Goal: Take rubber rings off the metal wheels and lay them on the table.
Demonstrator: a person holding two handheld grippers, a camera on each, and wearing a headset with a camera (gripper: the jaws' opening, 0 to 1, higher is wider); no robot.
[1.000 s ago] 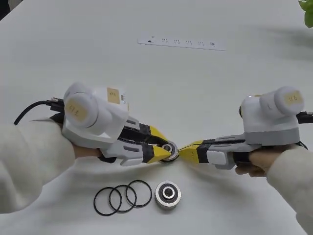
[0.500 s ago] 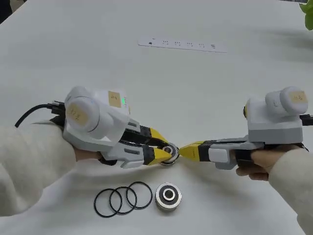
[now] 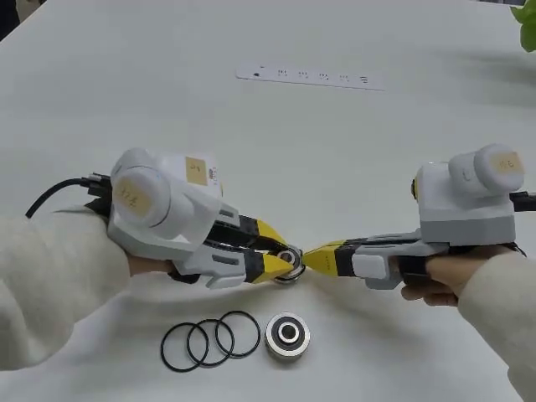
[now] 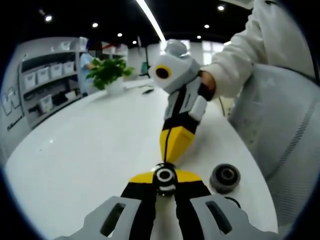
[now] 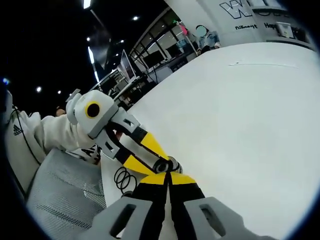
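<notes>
Left gripper (image 3: 280, 258) clamped on metal wheel (image 4: 164, 175), low over table (image 3: 335, 151). Right gripper (image 3: 308, 259) jaws pressed together, tips at wheel's rim. Nearer person: three overlapping rubber rings (image 3: 209, 339) flat on table, second wheel (image 3: 287, 334) just beside them.

My right gripper (image 3: 306, 259) has edged slightly toward my left gripper (image 3: 280, 256). Its closed tips now sit tighter against the metal wheel (image 3: 289, 257) clamped there.

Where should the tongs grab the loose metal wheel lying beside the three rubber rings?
Pinch the wheel across its round outer rim, coming down from above. It lies flat, bore facing up, so opposite sides of the rim are exposed. Set the jaws near and far, since the rubber rings crowd one side.
</notes>
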